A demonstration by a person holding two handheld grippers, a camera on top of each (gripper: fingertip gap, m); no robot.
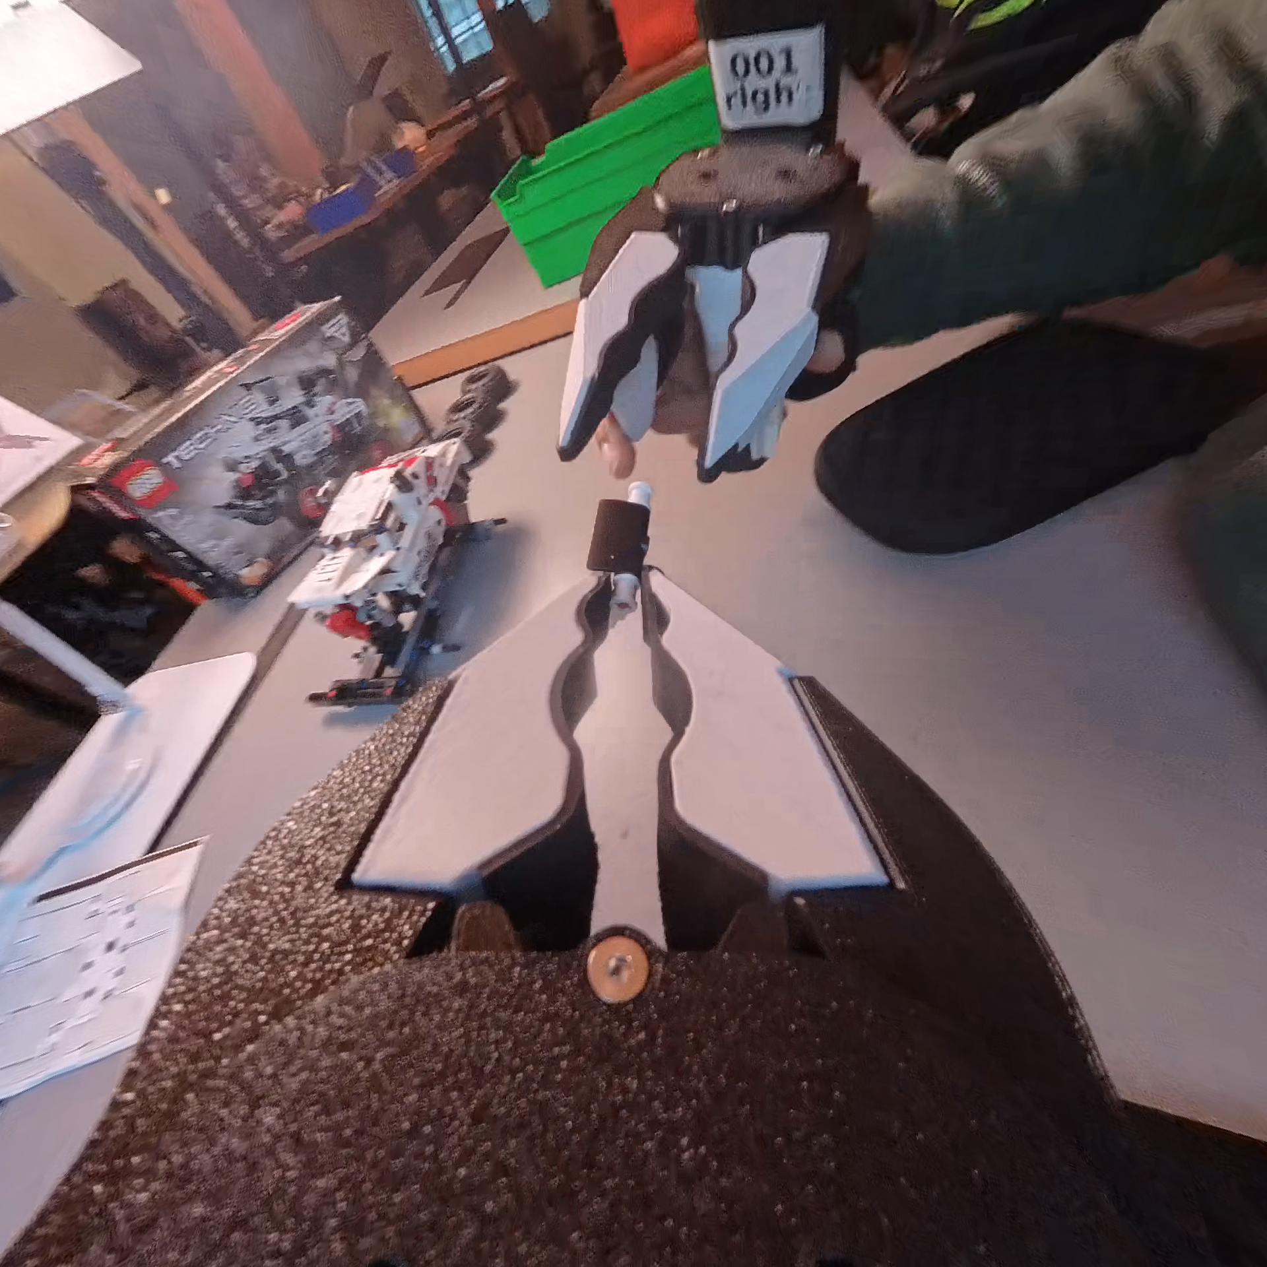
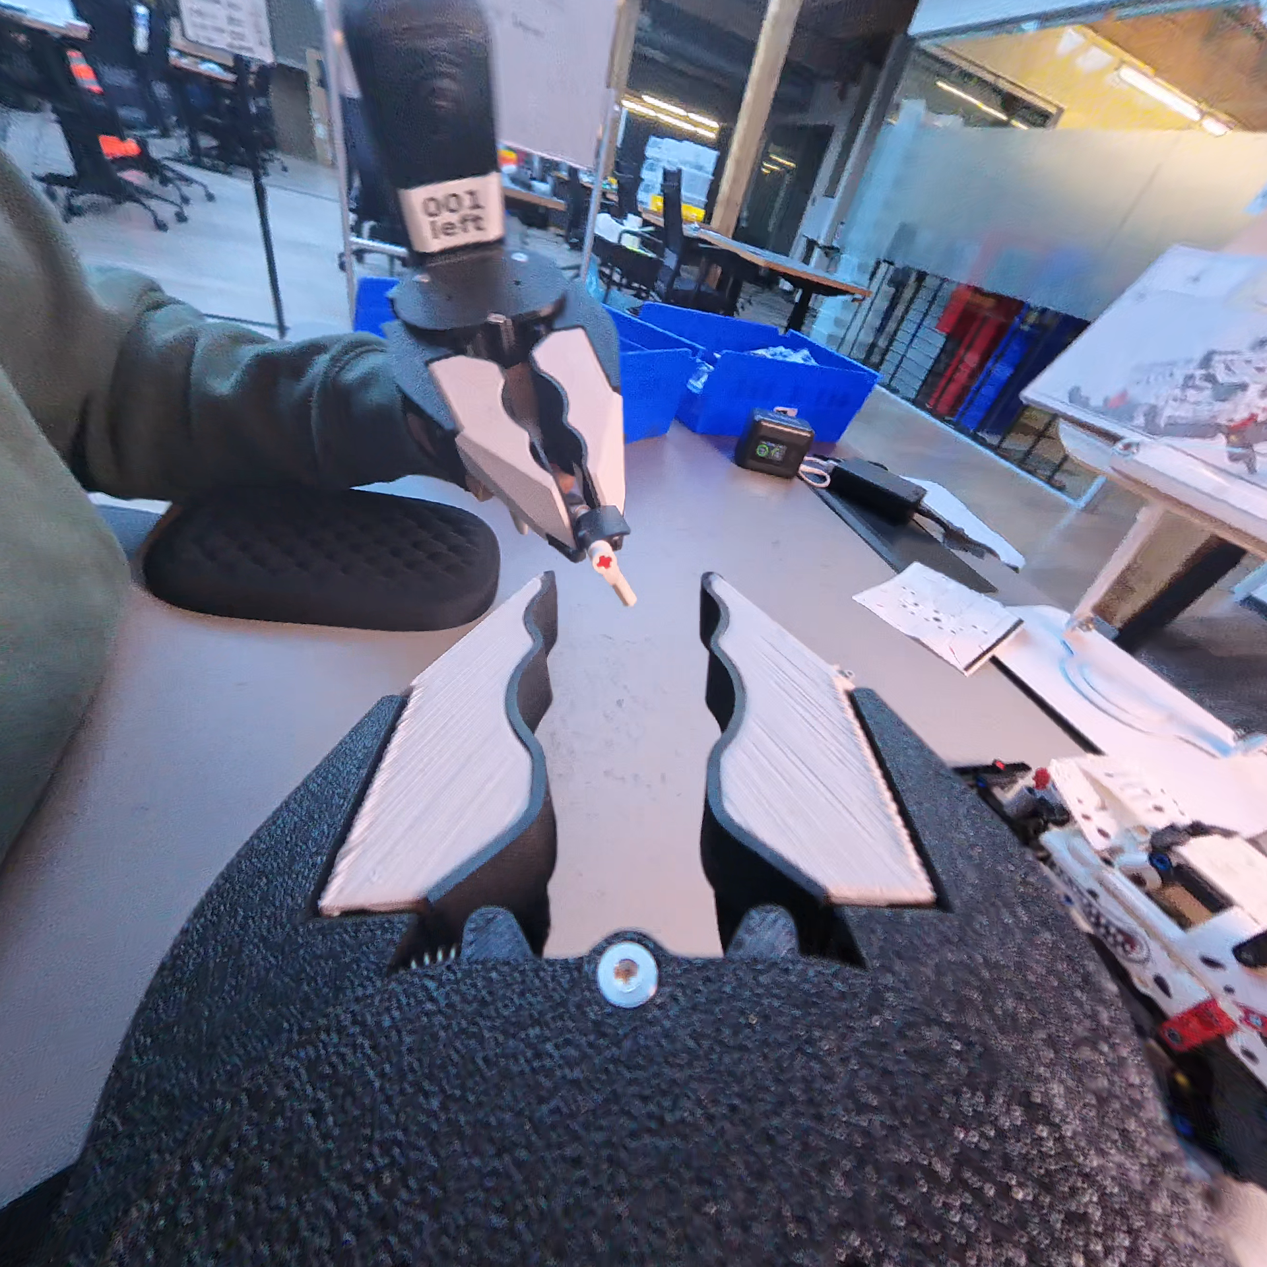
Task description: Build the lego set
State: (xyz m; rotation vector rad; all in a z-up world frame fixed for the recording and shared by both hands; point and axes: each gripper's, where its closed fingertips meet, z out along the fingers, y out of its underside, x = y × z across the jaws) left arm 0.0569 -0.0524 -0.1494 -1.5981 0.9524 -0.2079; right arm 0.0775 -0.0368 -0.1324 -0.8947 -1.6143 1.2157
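Note:
My left gripper is shut on a small lego piece: a black connector on a pale axle pin with a red end. It holds the piece above the table. The piece also shows in the right wrist view, sticking out of the left gripper. My right gripper is open and empty, its tips just short of the piece; from the left wrist view it hangs right above the piece. The white and red lego vehicle lies on the table to the left, also at lower right.
The lego box stands behind the vehicle, with black tyres beside it. Instruction sheets, a black arm-rest pad, blue bins, a green bin and a small black device sit on the table. Both grippers' tips are close together, under 4 cm apart.

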